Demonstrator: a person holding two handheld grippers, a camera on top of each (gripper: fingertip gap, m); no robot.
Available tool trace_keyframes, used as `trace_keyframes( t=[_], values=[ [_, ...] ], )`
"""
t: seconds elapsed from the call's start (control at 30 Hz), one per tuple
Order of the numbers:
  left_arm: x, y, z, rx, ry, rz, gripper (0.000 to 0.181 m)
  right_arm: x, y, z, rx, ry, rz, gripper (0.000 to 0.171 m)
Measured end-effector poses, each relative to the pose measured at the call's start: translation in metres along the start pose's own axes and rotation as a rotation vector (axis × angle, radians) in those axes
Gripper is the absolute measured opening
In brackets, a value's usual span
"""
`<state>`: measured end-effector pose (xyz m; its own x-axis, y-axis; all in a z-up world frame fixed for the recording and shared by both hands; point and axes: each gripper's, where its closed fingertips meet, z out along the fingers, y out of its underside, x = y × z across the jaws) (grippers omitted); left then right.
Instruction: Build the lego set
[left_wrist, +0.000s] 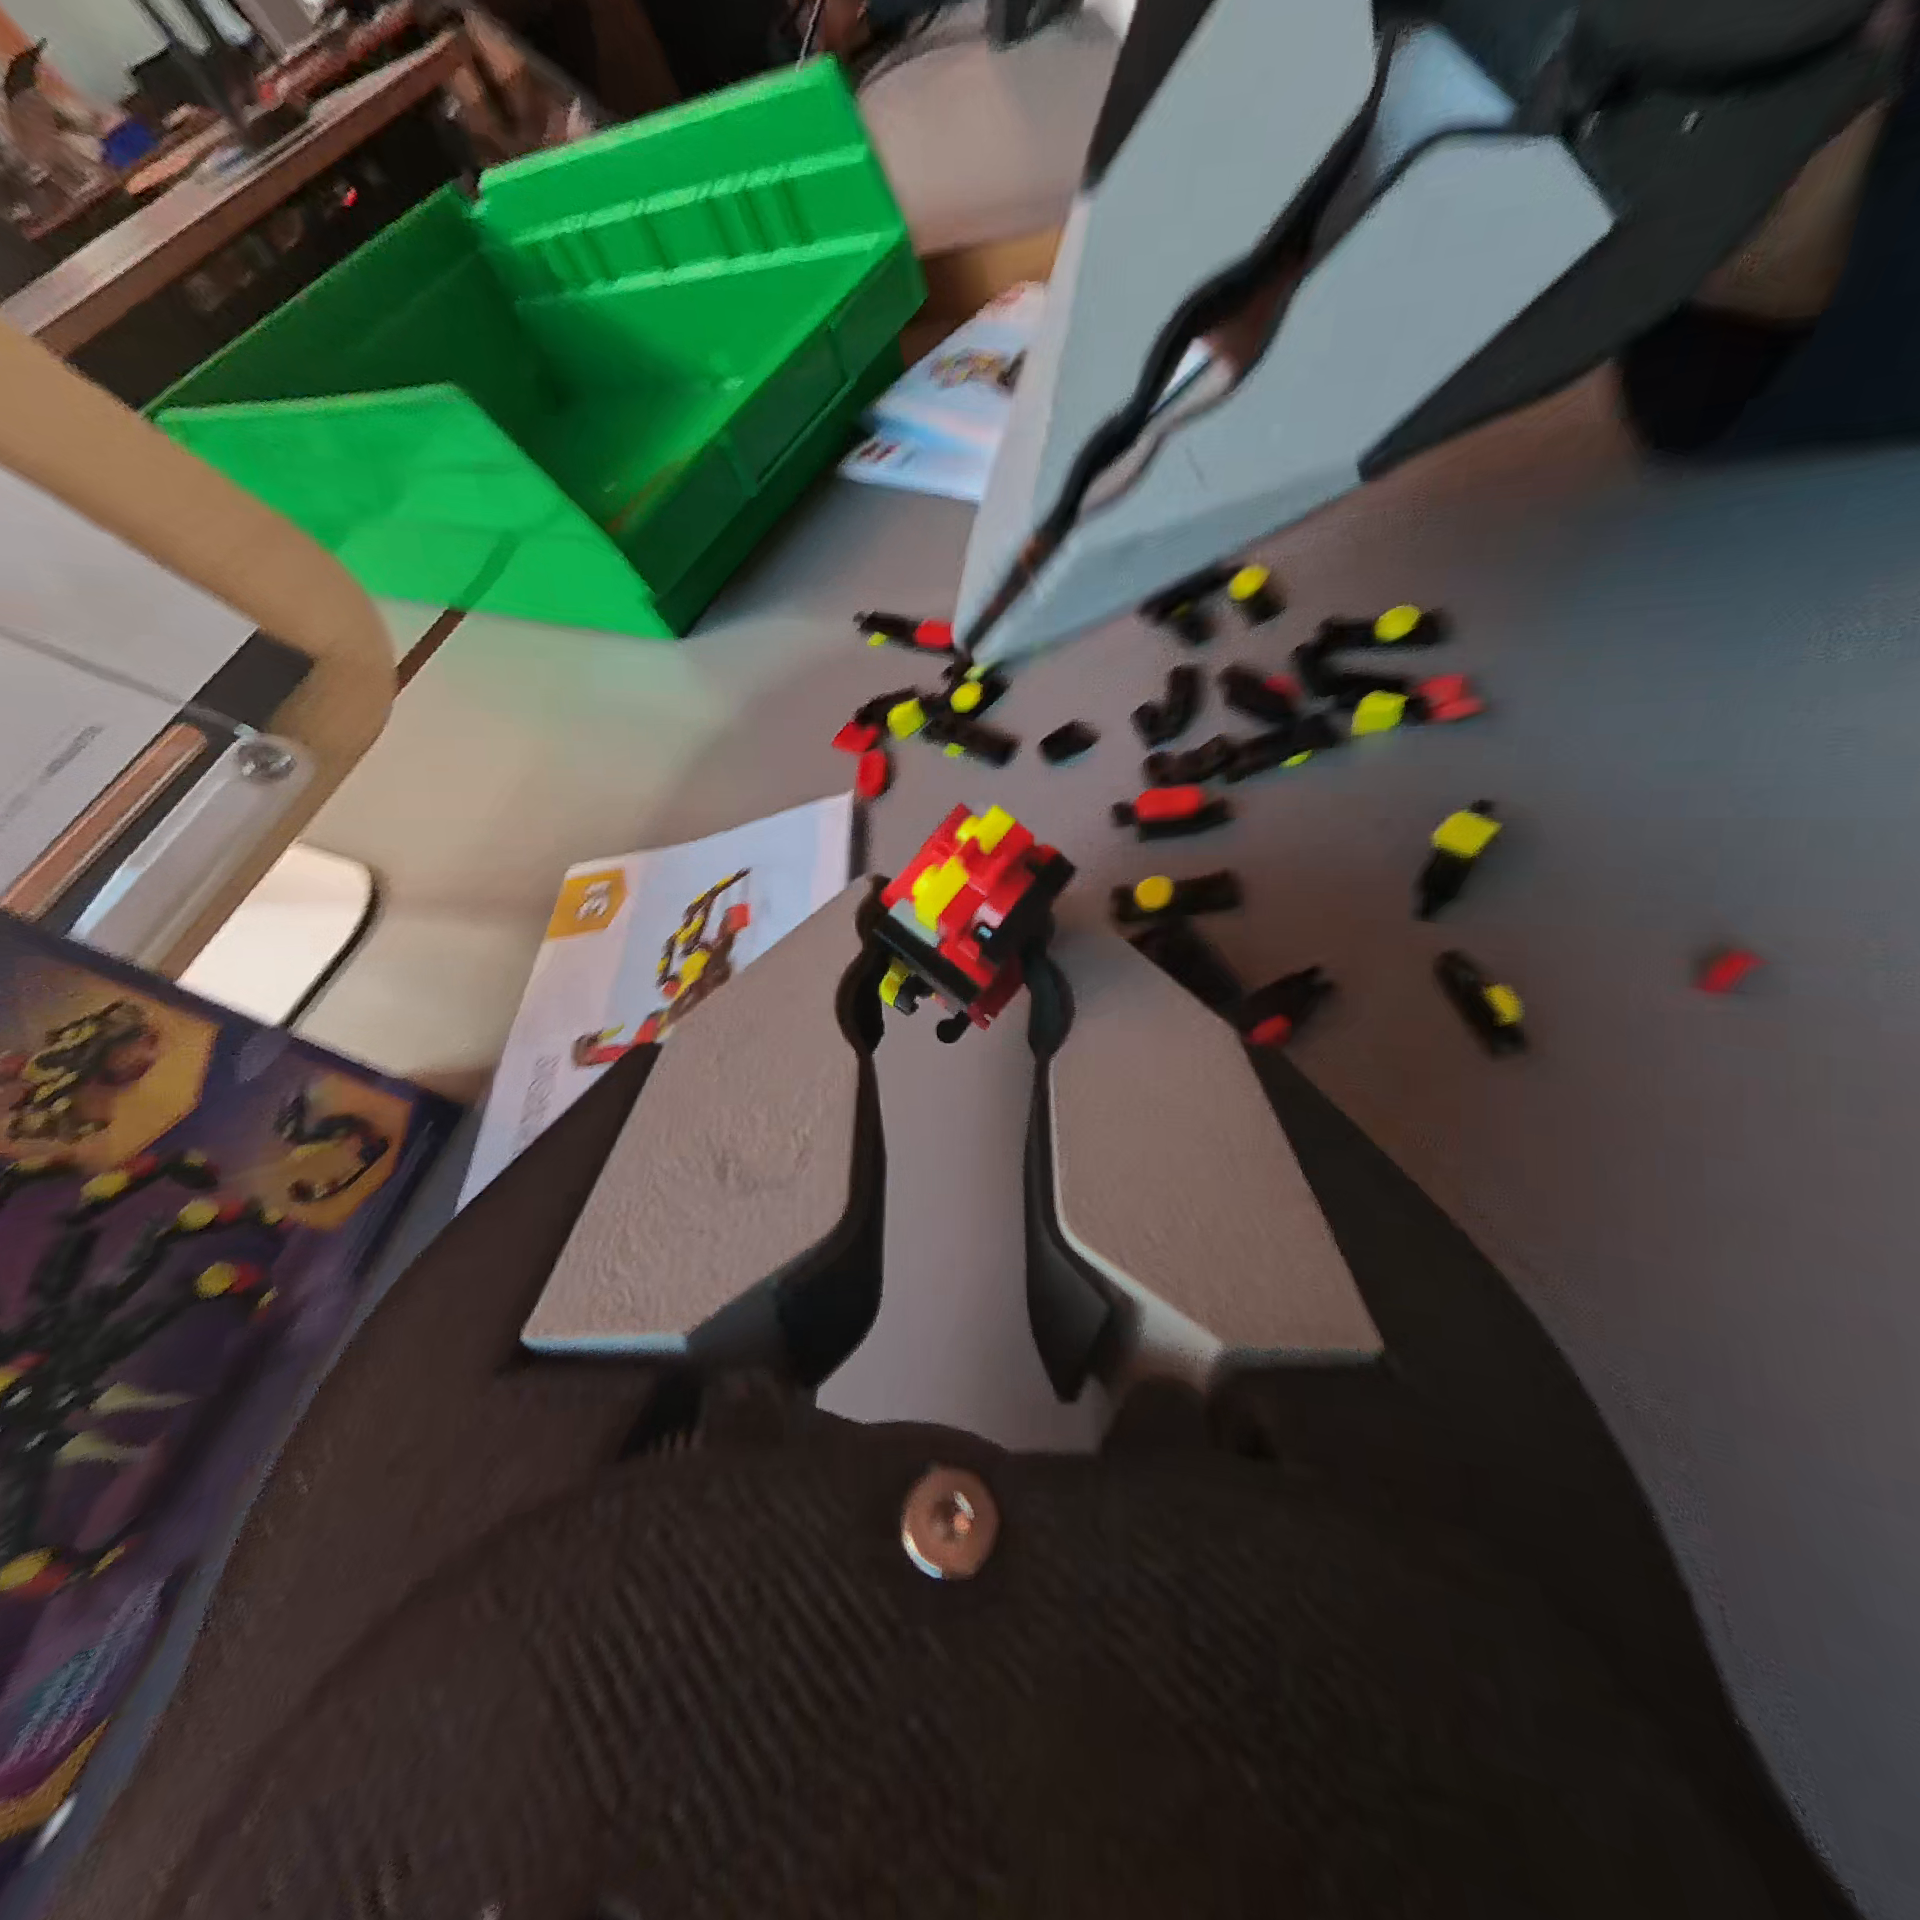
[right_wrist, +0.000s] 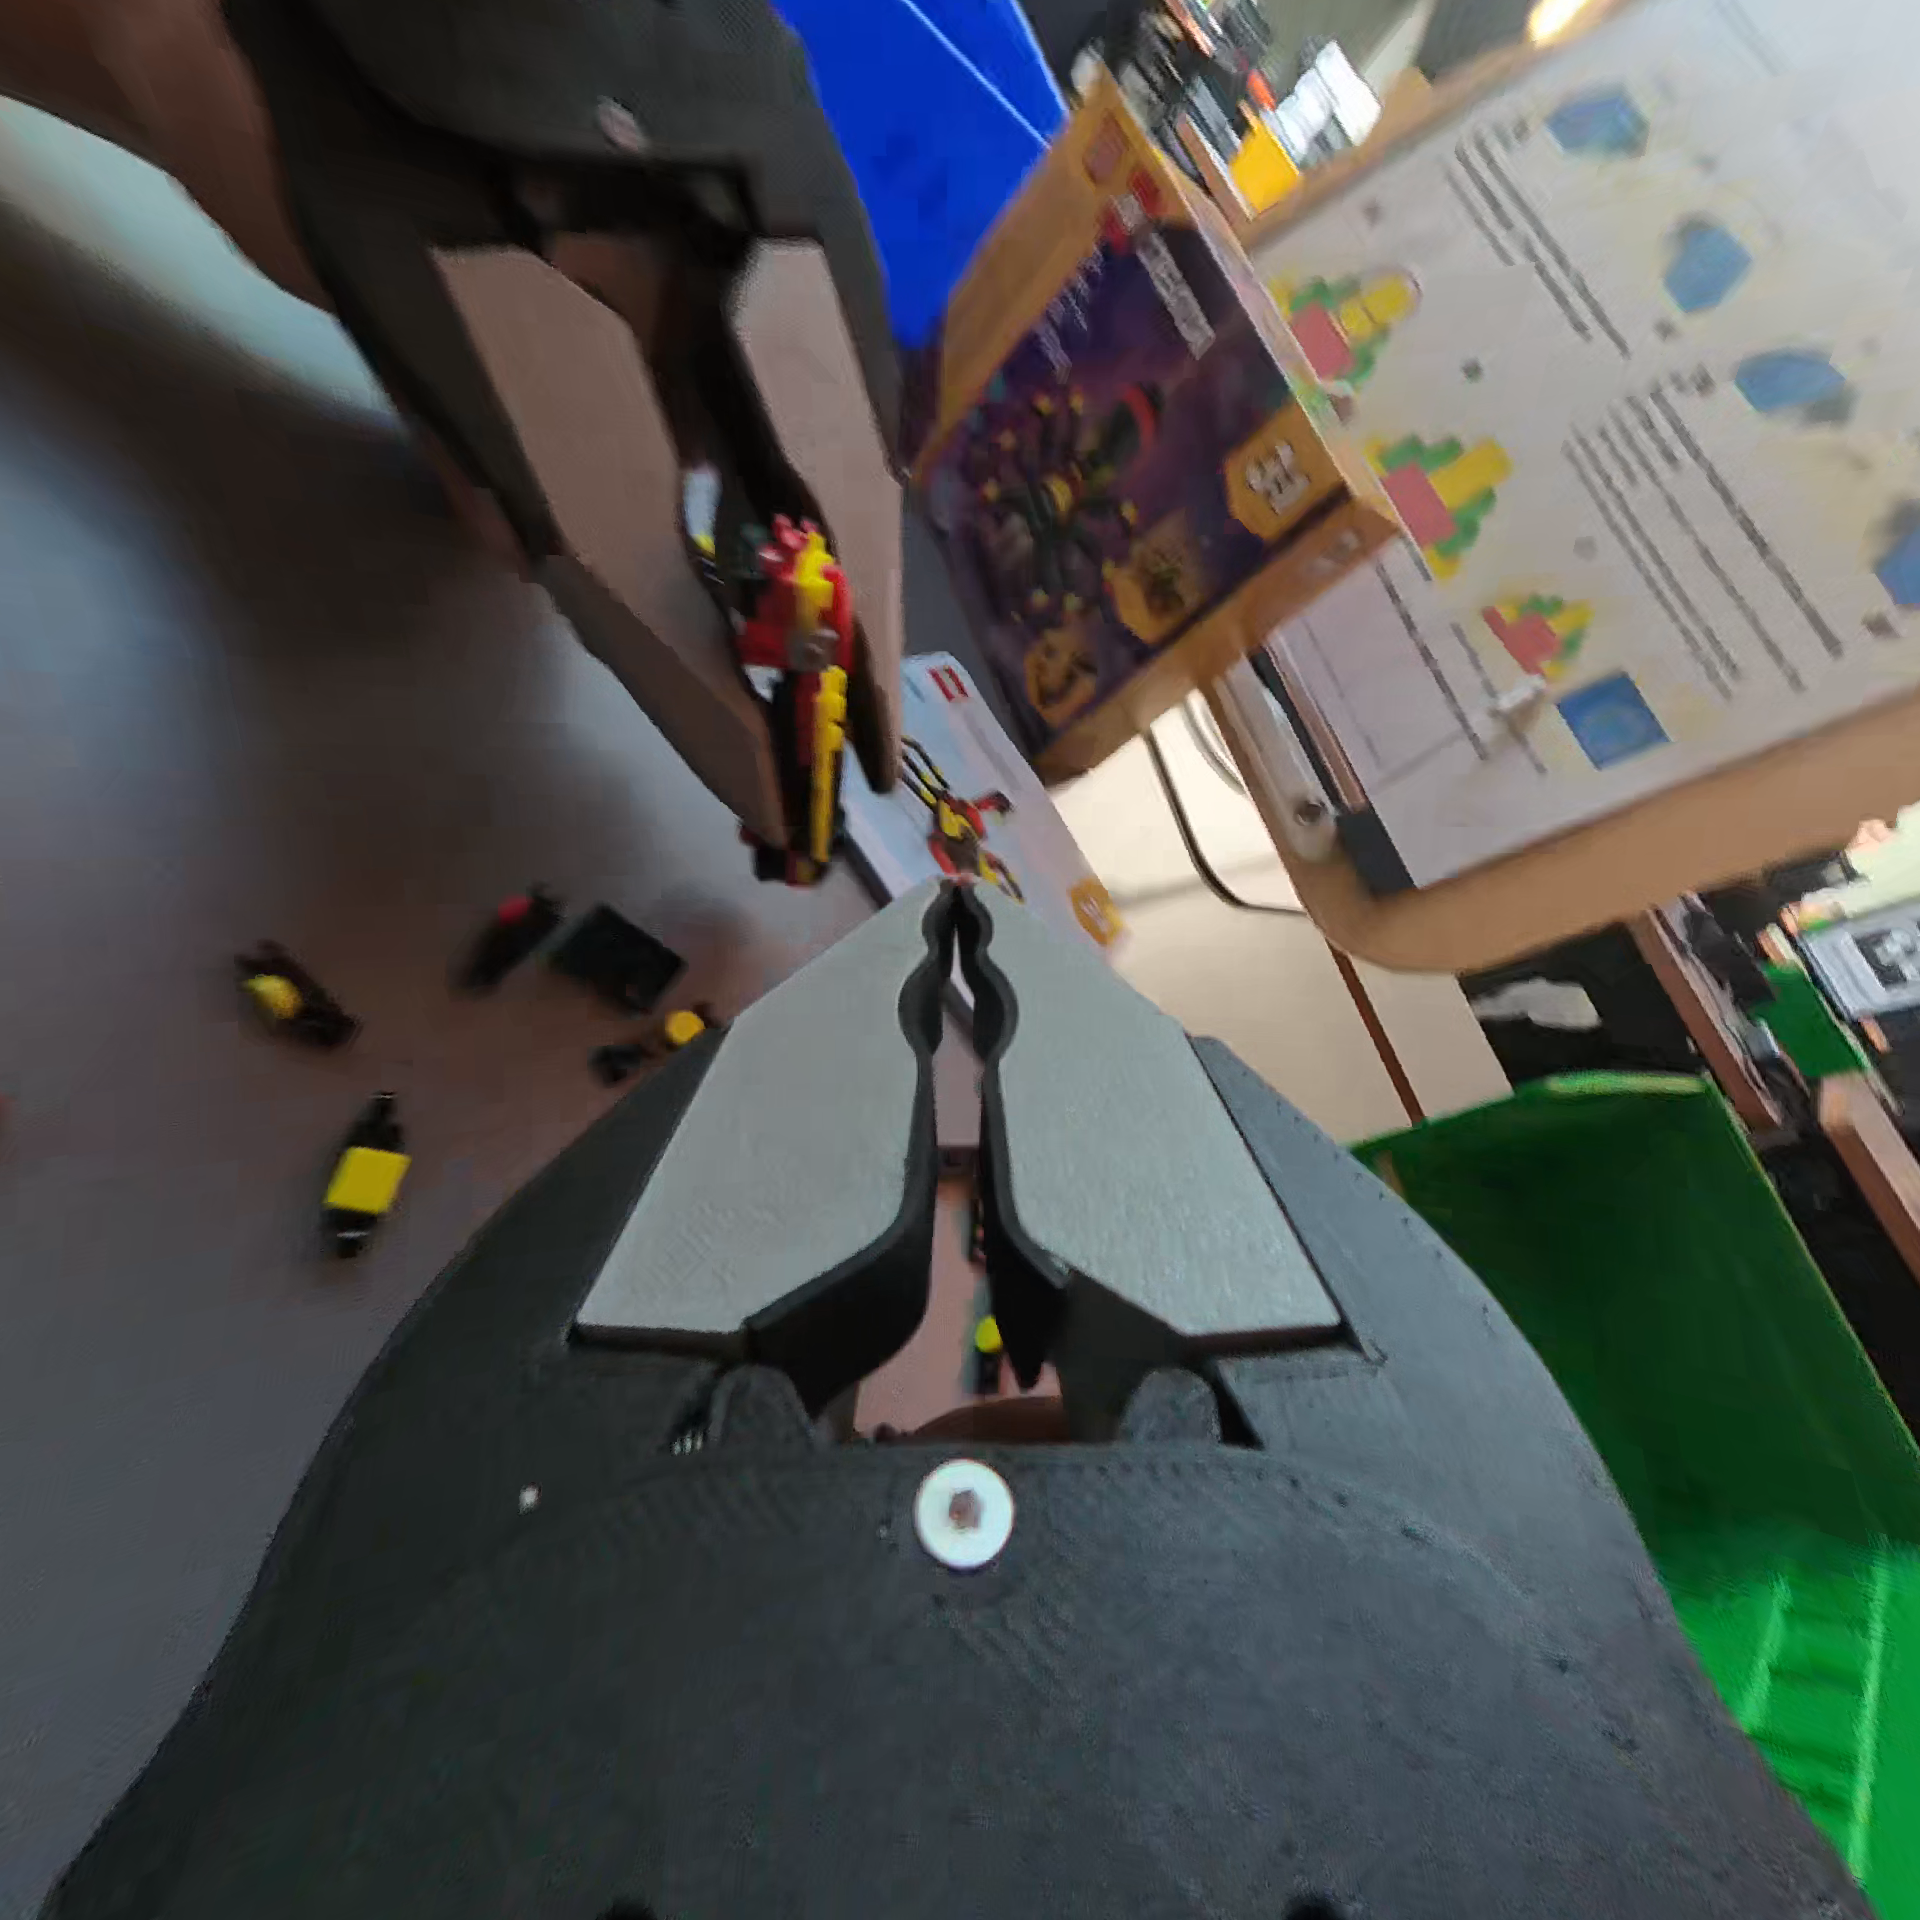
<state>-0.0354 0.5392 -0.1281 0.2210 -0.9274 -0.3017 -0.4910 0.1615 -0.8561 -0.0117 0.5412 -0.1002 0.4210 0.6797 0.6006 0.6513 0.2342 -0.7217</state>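
My left gripper (left_wrist: 961, 940) is shut on a small red, yellow and black lego assembly (left_wrist: 971, 899) and holds it above the grey table (left_wrist: 1662, 1143). Several loose black, red and yellow pieces (left_wrist: 1268, 717) lie scattered on the table beyond it. My right gripper (right_wrist: 961, 902) is shut; no piece shows clearly between its tips. In the left wrist view its tips (left_wrist: 971, 649) point down at the left edge of the loose pieces. The right wrist view shows the left gripper (right_wrist: 821, 800) with the assembly (right_wrist: 805, 665) just above and ahead of the right one.
A green bin (left_wrist: 582, 395) stands at the back left. An instruction booklet (left_wrist: 675, 935) lies left of the assembly, a second one (left_wrist: 956, 405) by the bin. The purple lego box (left_wrist: 156, 1247) stands at the left, beside a wooden-edged board (right_wrist: 1610, 468). Across from one pair of fingers to the other is roughly 4 cm.
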Motion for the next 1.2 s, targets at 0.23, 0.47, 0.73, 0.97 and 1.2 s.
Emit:
trace_keyframes(
  t=[0.23,0.47,0.73,0.97,1.2],
  values=[
    [-0.01,0.014,0.009,-0.113,-0.153,0.139,0.022,0.044,0.061,0.018,-0.168,0.197,0.216,0.0],
    [-0.011,0.013,0.009,-0.108,-0.177,0.157,0.022,0.079,0.074,0.005,-0.109,0.279,0.316,0.0],
    [-0.02,0.01,0.003,-0.077,-0.207,0.122,0.023,0.001,-0.014,-0.112,0.099,-0.458,0.559,0.018],
    [-0.02,0.008,0.003,-0.065,-0.215,0.115,0.022,-0.107,0.047,-0.219,-0.086,-0.597,0.643,0.055],
    [-0.014,0.005,0.004,-0.06,-0.209,0.148,0.023,-0.136,0.09,-0.212,-0.371,-0.52,0.536,0.079]
  ],
)
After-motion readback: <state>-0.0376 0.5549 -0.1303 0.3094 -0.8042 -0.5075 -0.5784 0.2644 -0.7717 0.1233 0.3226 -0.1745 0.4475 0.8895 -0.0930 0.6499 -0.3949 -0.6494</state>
